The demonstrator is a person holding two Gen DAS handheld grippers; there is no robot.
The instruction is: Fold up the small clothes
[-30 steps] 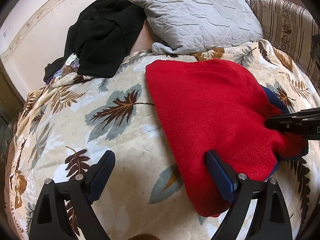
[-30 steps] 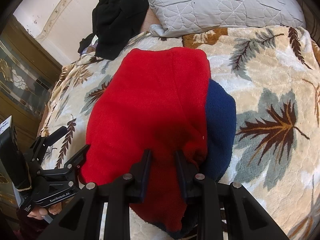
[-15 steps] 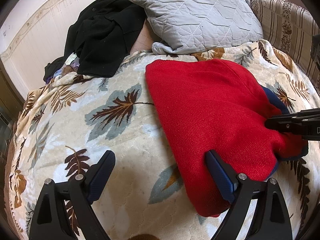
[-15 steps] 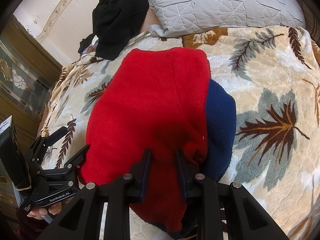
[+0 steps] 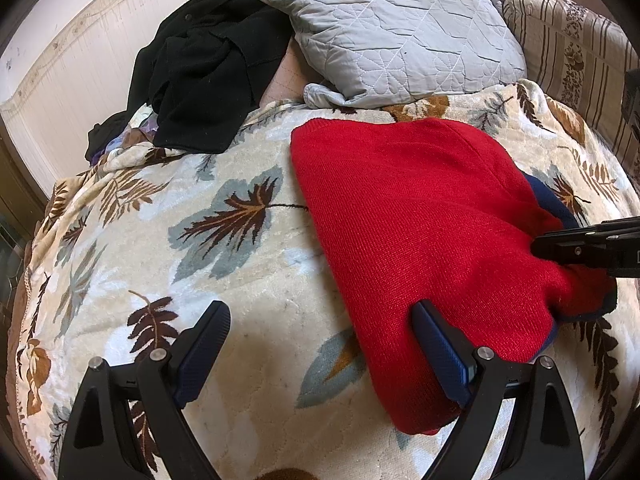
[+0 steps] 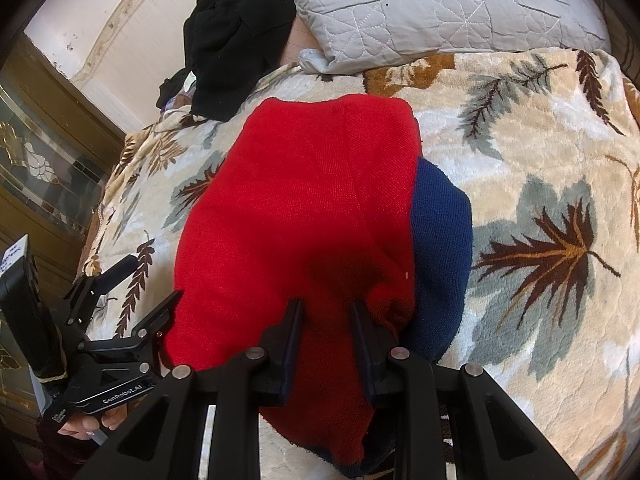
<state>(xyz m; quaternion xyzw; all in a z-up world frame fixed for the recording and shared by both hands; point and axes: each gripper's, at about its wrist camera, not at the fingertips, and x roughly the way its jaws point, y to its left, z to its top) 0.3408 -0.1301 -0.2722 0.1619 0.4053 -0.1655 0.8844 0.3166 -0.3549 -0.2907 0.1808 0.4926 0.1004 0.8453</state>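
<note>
A red knit garment [image 5: 420, 216] with a navy blue part [image 6: 440, 240] under its right side lies on the leaf-patterned blanket [image 5: 240, 264]. My right gripper [image 6: 326, 312] is shut on a bunch of red fabric at the garment's near edge. From the left wrist view it [image 5: 536, 245] comes in from the right, pinching the same bunch. My left gripper [image 5: 320, 316] stands wide open over the blanket. One of its fingers [image 5: 432, 332] lies against the garment's near left edge, the other over bare blanket. In the right wrist view it [image 6: 152, 280] sits at the garment's left.
A grey quilted pillow [image 5: 396, 32] and a heap of black clothes [image 5: 204, 72] lie at the head of the bed. A striped cushion [image 5: 572, 52] is at the far right. A wooden cabinet with glass [image 6: 44, 168] stands left of the bed.
</note>
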